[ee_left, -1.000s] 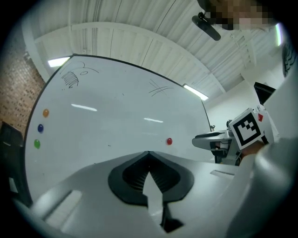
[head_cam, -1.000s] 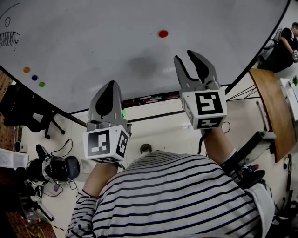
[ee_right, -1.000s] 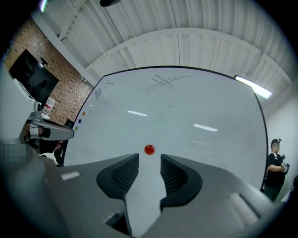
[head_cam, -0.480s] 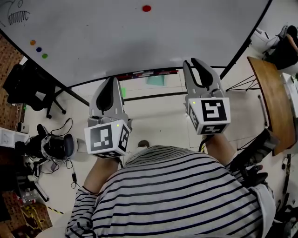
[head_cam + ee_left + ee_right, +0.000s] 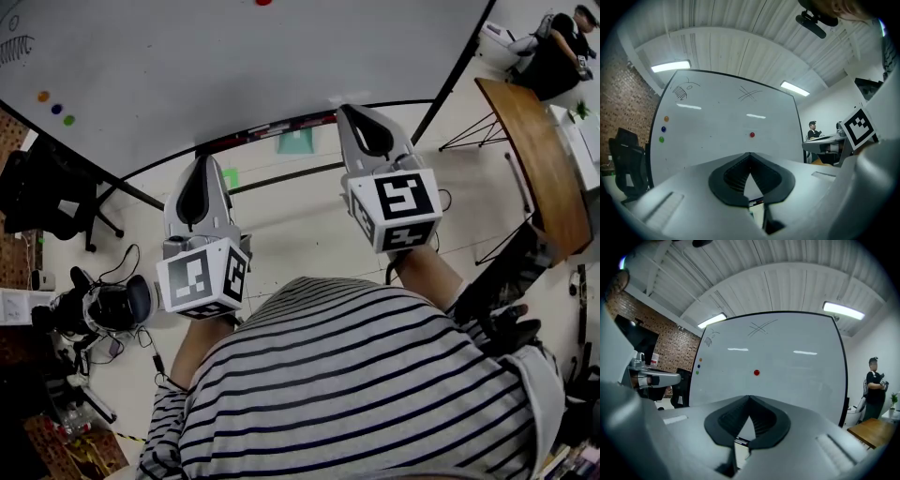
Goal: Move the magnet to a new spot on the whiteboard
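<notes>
A red magnet [image 5: 263,2] sticks on the whiteboard [image 5: 187,66], at the top edge of the head view. It shows mid-board in the left gripper view [image 5: 752,135] and the right gripper view [image 5: 756,372]. My left gripper [image 5: 200,161] is shut and empty, held well back from the board. My right gripper [image 5: 349,109] is shut too, with nothing between its jaws, also away from the board. The jaw tips meet in the left gripper view [image 5: 749,154] and in the right gripper view [image 5: 749,398].
Orange [image 5: 43,96], blue [image 5: 56,109] and green [image 5: 68,120] magnets sit at the board's left. Markers lie in the board's tray [image 5: 272,129]. A wooden table [image 5: 539,159] stands right, an office chair [image 5: 47,202] left, camera gear [image 5: 103,309] on the floor. A person [image 5: 555,52] sits beyond.
The right gripper's jaws have gone from wide open to shut. Both grippers have drawn back and down from the board, and the red magnet has slid to the view's top edge.
</notes>
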### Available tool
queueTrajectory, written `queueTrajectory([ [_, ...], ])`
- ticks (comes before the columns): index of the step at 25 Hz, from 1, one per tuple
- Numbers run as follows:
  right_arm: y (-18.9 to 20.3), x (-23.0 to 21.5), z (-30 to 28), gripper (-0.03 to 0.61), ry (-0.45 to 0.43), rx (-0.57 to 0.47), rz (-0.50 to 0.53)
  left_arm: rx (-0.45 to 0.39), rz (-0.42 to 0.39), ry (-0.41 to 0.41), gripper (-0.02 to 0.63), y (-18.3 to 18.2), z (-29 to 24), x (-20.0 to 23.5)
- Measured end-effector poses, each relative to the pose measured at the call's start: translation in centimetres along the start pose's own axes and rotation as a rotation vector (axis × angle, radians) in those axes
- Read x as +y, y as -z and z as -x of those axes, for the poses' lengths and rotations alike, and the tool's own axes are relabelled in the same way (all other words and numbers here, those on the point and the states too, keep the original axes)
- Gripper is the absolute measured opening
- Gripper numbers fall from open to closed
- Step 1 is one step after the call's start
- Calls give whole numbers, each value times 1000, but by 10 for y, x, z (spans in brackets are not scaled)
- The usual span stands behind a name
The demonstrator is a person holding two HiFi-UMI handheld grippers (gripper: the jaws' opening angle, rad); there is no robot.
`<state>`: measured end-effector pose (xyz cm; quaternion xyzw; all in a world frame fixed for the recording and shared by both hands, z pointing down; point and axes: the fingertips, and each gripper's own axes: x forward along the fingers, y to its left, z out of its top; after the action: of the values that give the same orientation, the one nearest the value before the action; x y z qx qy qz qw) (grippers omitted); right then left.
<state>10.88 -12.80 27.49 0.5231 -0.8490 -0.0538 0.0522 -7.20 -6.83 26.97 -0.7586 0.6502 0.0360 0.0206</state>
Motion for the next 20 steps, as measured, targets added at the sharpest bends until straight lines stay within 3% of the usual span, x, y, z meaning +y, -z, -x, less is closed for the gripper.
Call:
queueTrajectory([
  [14,-5,37,-8,0,-27,7,30,35,16,53,17,18,2,15],
  [20,-9,41,-13,1,-31,13,46,16,15,36,17,14,4,22],
])
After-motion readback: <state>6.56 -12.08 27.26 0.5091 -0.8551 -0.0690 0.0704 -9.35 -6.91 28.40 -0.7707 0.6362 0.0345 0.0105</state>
